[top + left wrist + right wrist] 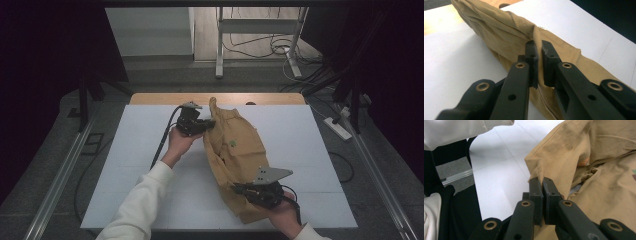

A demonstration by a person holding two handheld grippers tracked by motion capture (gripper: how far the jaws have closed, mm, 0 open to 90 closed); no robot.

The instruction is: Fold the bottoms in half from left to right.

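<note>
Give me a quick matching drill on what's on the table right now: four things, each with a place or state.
1 left gripper
2 right gripper
3 tan garment
4 white sheet

A covers the tabletop
B shut on the cloth's far end
C bunched between both grippers
D shut on the cloth's near end

Pairs: 1-B, 2-D, 3-C, 4-A

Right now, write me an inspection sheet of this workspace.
Surface: white board on a wooden table, flat.
Job's things: one tan garment, crumpled, lying from the far edge toward the near right.
Clutter: nothing seen.
Grippers: left gripper shut on a garment fold at the far end; right gripper shut on its near edge.
Cables: black cable trails from the left gripper across the board; loose cables on the floor beyond.
Surroundings: metal frame legs, power strip, dark curtains.
</note>
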